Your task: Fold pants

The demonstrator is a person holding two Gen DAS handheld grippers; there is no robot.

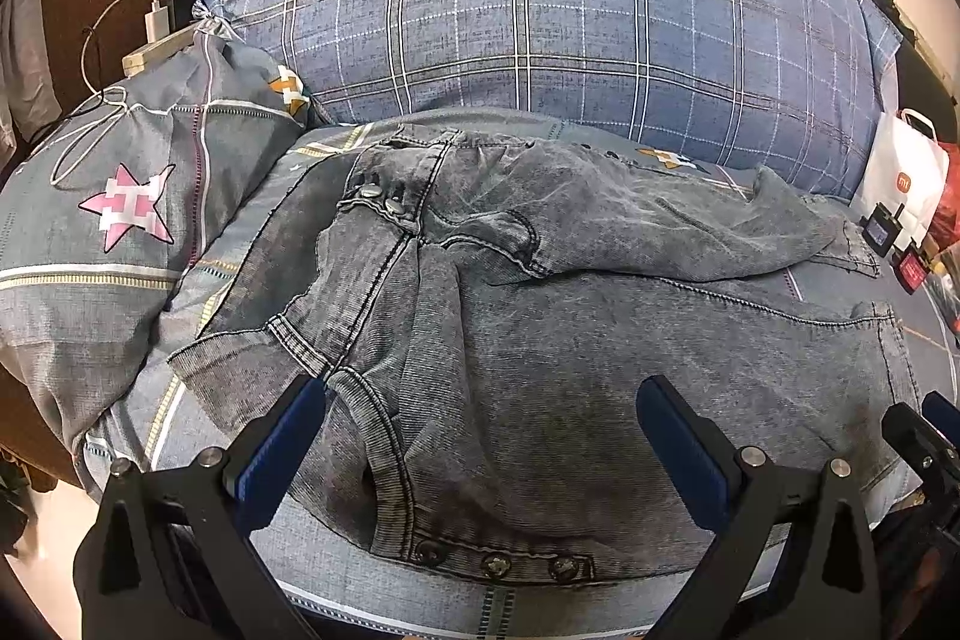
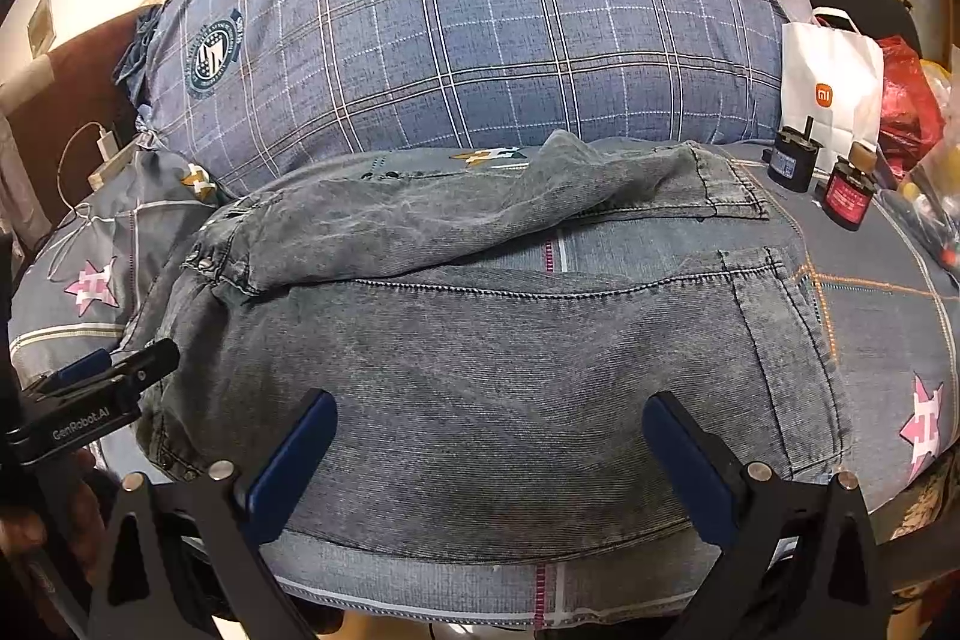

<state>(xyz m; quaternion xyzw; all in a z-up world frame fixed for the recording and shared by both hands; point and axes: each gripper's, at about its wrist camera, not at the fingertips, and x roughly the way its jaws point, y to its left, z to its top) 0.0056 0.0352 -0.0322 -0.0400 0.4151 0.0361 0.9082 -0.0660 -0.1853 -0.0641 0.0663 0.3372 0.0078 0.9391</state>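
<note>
Nearest in the left wrist view: left gripper (image 1: 480, 436), blue-padded fingers spread wide, nothing between them, hovering low over the waistband end of the pants (image 1: 540, 340). Same in the right wrist view: right gripper (image 2: 489, 451), jaws wide apart and empty, poised above the near leg panel of the pants (image 2: 480, 370). Seen at that view's left edge, the left gripper again, just beside the waist corner.

Pants: grey washed denim, spread across a bed sheet (image 2: 888, 316) with the waist toward the left and the legs running right. Row of metal snap buttons (image 1: 495, 565) along the near waistband edge. Near leg flat; far leg (image 2: 480, 214) rumpled and partly twisted over itself, its hem (image 2: 729, 187) lying toward the right.

Judged from the look: soft, limp fabric with moderate weight, thin enough to sag and bunch when lifted, not slippery. Thick seams and waistband likely the firmest places to pinch; best holds probably the waist corner on the left and the leg hem on the right, so the cloth can be drawn taut before folding. Far leg likely needing straightening first.

Farther back: a large blue plaid pillow (image 2: 480, 40) against the wall, a white paper bag (image 2: 834, 88), and two small dark jars (image 2: 822, 172) at the right.
</note>
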